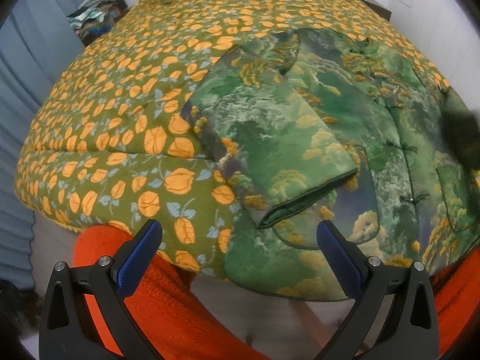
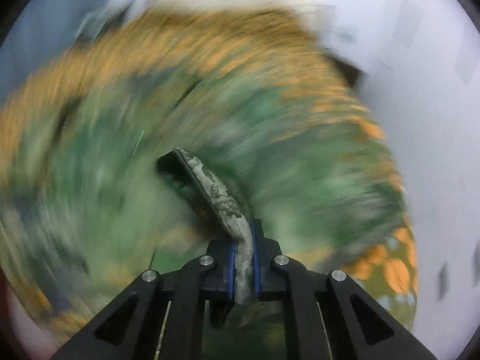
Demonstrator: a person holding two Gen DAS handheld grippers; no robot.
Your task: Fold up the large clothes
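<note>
Green landscape-print jacket lies on the orange-flowered quilt at the bed's near edge, one sleeve folded across its front. Right gripper pinches a jacket cuff; left gripper hangs spread, empty, above the hem.

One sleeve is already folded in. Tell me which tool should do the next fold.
Right. The right tool is already shut on a jacket edge, probably the other sleeve. The left tool hangs open, holding nothing.
</note>
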